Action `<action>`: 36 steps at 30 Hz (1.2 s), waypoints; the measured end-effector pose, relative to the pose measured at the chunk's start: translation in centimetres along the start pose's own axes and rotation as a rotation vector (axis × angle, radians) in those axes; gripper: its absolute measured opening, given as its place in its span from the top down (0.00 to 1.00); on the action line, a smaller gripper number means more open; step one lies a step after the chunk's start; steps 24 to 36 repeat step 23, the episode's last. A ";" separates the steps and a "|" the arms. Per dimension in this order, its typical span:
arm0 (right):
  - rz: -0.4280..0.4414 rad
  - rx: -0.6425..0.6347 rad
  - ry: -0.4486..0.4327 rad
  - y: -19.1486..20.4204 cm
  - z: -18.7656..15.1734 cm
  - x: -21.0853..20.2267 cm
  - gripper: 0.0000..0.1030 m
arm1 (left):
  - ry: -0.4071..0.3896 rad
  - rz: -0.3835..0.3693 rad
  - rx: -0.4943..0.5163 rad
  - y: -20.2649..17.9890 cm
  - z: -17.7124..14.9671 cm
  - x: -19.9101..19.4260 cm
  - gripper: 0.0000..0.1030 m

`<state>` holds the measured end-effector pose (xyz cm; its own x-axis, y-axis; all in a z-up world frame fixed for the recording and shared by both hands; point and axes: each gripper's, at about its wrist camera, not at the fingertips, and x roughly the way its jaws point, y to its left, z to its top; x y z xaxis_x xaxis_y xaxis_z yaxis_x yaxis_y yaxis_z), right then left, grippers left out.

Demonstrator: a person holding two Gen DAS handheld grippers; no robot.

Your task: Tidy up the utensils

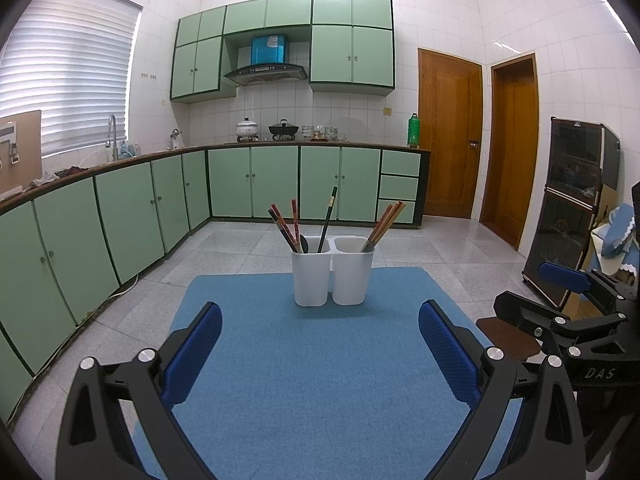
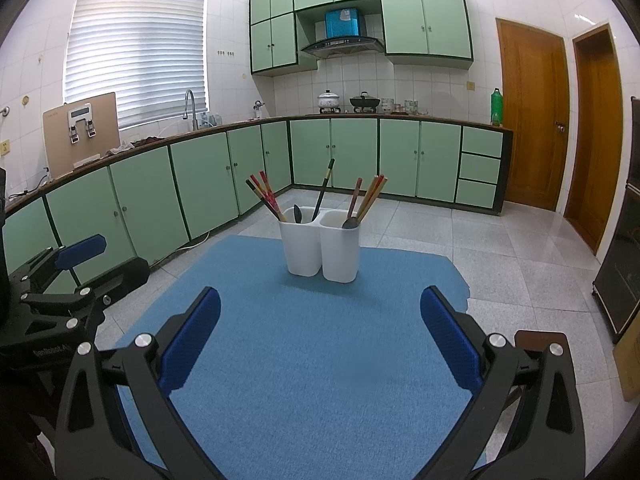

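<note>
Left gripper [image 1: 320,354] low over blue mat [image 1: 312,380], fingers spread wide, holding nothing; right gripper [image 2: 320,344] beside it, level, also wide open and empty. Both aimed at white twin holder [image 1: 332,270] standing at far part of mat, well apart from fingertips. Chopsticks [image 1: 286,226] and dark spoons upright in both compartments

Green cabinets [image 2: 352,156] run along the walls under a dark counter [image 2: 400,119]. On the counter: white pot [image 2: 329,101], black wok [image 2: 364,101], bowls [image 2: 400,105], green bottle [image 2: 496,106]. Range hood [image 2: 342,45] above. Tap [image 2: 189,108] under the blinds [image 2: 138,54]. Two wooden doors [image 2: 534,112] at right. Dark cabinet [image 1: 572,208] at far right, maybe a sterilizer.
</note>
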<state>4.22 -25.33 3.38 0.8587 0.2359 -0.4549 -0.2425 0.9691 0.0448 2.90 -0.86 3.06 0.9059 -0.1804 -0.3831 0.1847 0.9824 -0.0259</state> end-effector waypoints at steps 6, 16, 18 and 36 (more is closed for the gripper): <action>-0.002 0.006 0.008 -0.1 -0.3 0.5 0.06 | -0.001 0.007 -0.001 -0.2 -0.1 0.3 0.06; -0.001 0.009 0.017 -0.3 -0.5 0.6 0.06 | 0.007 0.005 -0.004 -0.3 0.3 0.5 0.06; 0.000 0.009 0.017 -0.3 -0.6 0.6 0.06 | 0.007 0.008 -0.006 -0.3 0.4 0.5 0.06; -0.001 0.009 0.017 -0.3 -0.5 0.6 0.06 | 0.009 0.010 -0.006 -0.3 0.4 0.6 0.06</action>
